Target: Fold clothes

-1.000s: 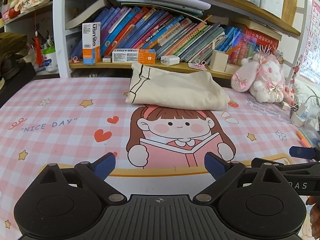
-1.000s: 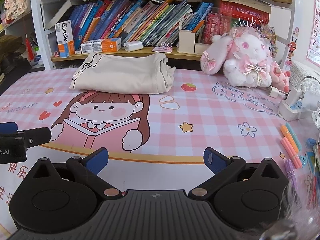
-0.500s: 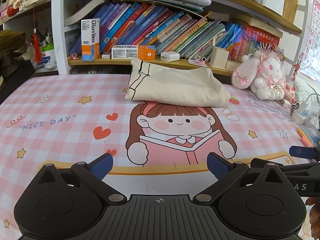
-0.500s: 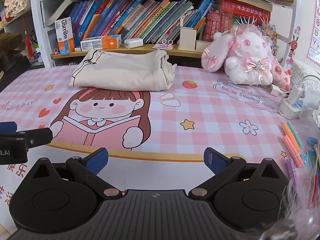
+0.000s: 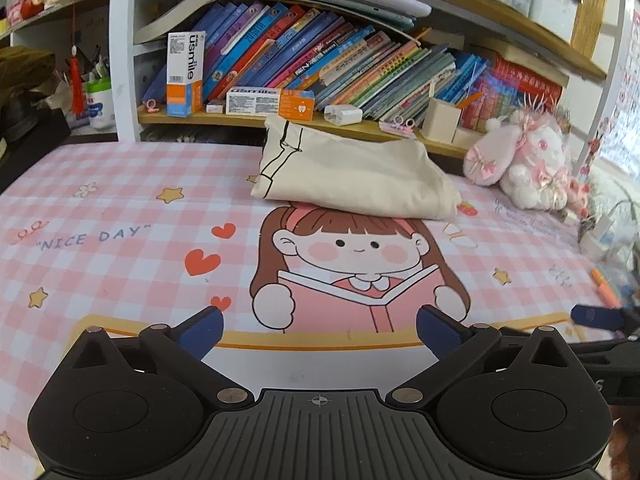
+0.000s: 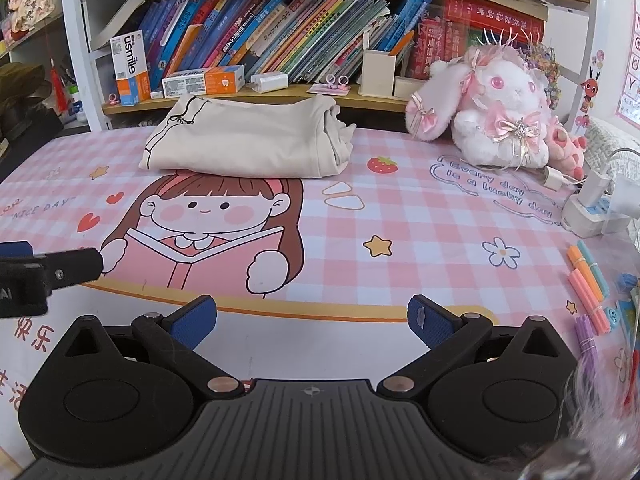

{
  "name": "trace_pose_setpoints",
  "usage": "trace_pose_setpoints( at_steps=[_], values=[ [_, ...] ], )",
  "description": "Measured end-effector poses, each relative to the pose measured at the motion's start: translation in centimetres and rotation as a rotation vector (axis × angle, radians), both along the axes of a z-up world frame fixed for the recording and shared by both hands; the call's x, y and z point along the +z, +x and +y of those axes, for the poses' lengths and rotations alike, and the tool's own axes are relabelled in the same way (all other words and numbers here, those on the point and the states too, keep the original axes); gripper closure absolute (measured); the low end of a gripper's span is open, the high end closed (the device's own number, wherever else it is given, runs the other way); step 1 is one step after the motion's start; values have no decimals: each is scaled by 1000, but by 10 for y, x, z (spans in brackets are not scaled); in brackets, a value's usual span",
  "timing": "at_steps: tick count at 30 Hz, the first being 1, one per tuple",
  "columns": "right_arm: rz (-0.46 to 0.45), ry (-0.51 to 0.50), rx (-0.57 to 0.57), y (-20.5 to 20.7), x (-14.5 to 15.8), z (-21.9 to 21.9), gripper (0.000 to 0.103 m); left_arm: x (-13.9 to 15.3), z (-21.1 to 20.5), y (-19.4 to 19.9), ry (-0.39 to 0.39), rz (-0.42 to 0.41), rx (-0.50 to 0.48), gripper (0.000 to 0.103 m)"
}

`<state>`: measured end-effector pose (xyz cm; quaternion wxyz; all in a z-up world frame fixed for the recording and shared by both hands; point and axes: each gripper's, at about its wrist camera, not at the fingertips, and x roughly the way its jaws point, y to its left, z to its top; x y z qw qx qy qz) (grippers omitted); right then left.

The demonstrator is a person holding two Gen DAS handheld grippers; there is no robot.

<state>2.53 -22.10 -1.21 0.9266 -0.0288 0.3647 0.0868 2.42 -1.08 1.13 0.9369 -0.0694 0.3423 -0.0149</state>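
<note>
At the bottom of each wrist view, the left gripper (image 5: 320, 330) and right gripper (image 6: 312, 318) are held wide apart and empty, the left having just been spread fully. The cream garment (image 5: 352, 178) lies folded at upper centre, well apart. Any further fold is best begun by its near edge. The pink checked mat (image 6: 420, 216) is backed by a bookshelf (image 6: 280, 94).

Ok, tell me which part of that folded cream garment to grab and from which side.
Judging from its pose, take the cream garment by its bunched right end, where loose layers stack and give the pads something to pinch. Come in low from the strawberry print's side with the open right gripper. The near edge lies flat on the table mat.
</note>
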Motion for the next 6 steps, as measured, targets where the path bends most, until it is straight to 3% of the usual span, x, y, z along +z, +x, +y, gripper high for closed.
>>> trace_pose_setpoints(
  at_steps=[6],
  values=[
    [5, 0, 1, 1, -1, -1, 0, 0, -1, 0, 2, 1, 2, 0]
  ],
)
